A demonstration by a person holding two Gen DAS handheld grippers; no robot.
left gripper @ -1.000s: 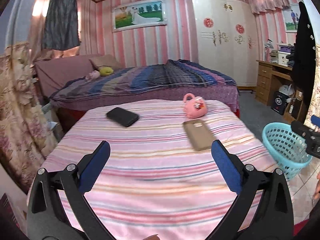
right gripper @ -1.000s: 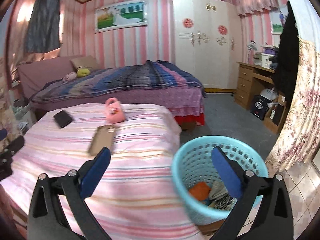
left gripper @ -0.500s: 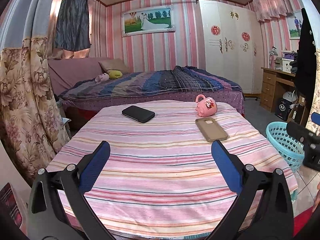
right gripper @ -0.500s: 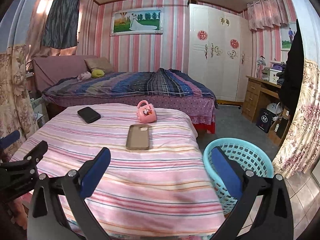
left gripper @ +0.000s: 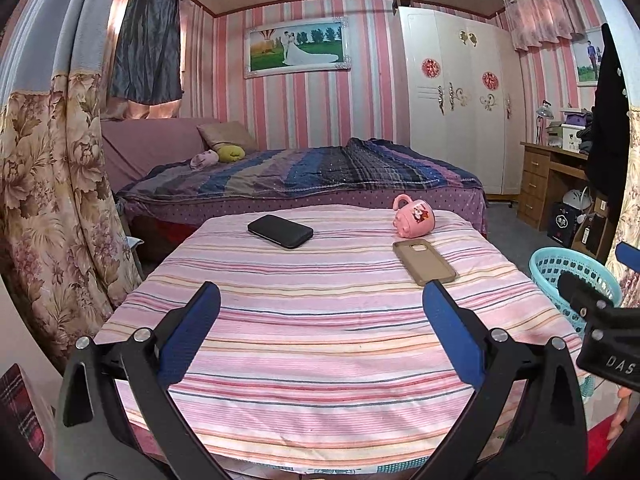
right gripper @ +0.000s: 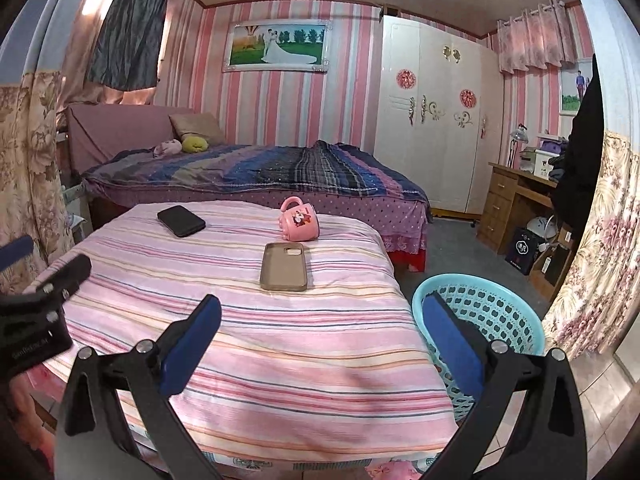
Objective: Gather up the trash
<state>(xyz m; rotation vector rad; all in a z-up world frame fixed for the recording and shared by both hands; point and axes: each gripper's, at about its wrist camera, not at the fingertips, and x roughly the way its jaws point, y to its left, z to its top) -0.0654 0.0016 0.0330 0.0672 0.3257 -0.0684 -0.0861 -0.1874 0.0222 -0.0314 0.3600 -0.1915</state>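
Note:
A turquoise plastic basket stands on the floor at the right of a table under a pink striped cloth; its contents are hidden now. On the cloth lie a black phone, a tan phone case and a pink mug on its side. My left gripper hovers open over the near part of the table, nothing between its fingers. My right gripper is open too, held over the table's near right corner beside the basket.
A bed with a dark striped blanket stands behind the table. A white wardrobe and a wooden desk are at the right, floral curtains at the left. Grey floor lies between bed and desk.
Both grippers have pulled back and risen, so the table looks farther and more of the room shows. The right view swung left, away from the basket's inside. Both stayed open.

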